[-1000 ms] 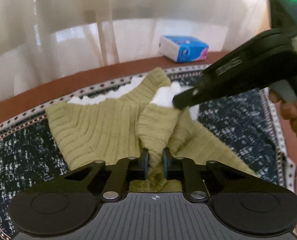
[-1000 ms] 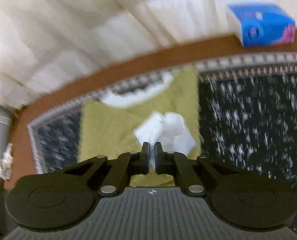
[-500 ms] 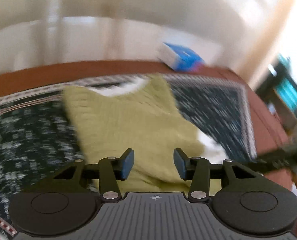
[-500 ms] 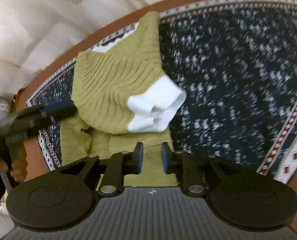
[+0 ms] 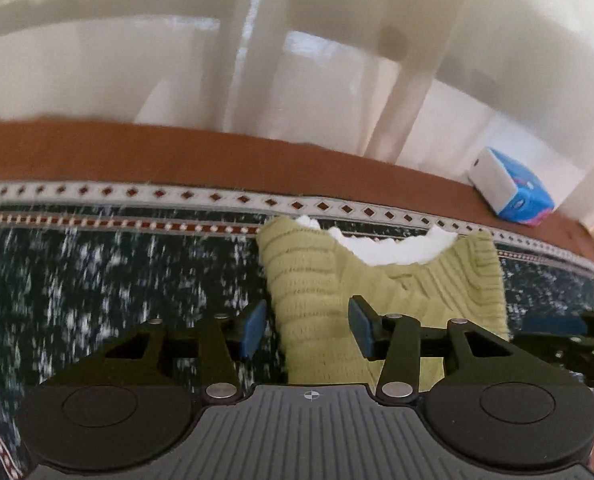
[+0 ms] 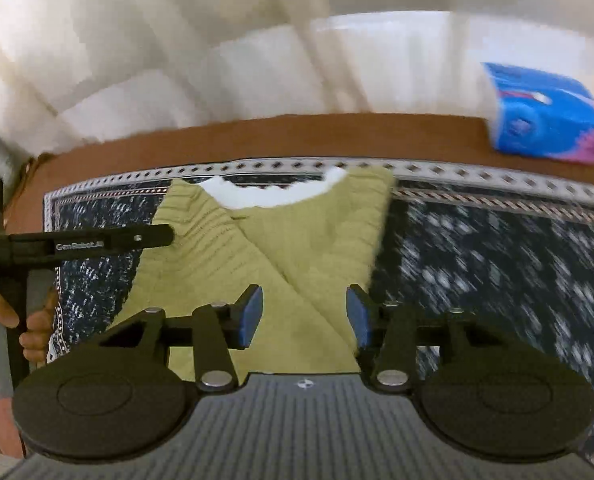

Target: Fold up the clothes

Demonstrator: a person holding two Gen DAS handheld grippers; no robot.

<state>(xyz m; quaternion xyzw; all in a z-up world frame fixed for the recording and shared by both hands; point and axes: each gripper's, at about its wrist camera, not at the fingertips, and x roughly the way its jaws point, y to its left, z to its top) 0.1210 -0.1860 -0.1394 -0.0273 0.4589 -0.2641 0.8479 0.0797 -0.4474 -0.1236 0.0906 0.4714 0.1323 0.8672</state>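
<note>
A light green ribbed knit sweater (image 5: 325, 280) with a white scalloped collar (image 5: 393, 250) lies on the dark patterned cloth, sleeves folded in over the body. It also shows in the right wrist view (image 6: 297, 248), collar at the far end. My left gripper (image 5: 307, 330) is open and empty, low over the sweater's left edge. My right gripper (image 6: 303, 316) is open and empty over the sweater's near right part. The left gripper shows at the left of the right wrist view (image 6: 153, 236). The right gripper's tip shows at the right of the left wrist view (image 5: 557, 326).
A dark blue speckled cloth (image 6: 497, 264) with a diamond-pattern border covers a brown table (image 5: 137, 156). A blue tissue pack (image 6: 545, 120) sits at the far right edge, also in the left wrist view (image 5: 509, 196). White curtains (image 5: 257, 48) hang behind.
Both grippers let go of the sweater's sleeves and opened. The sleeves now lie folded over the body. Both grippers drew back to the sweater's near side.
</note>
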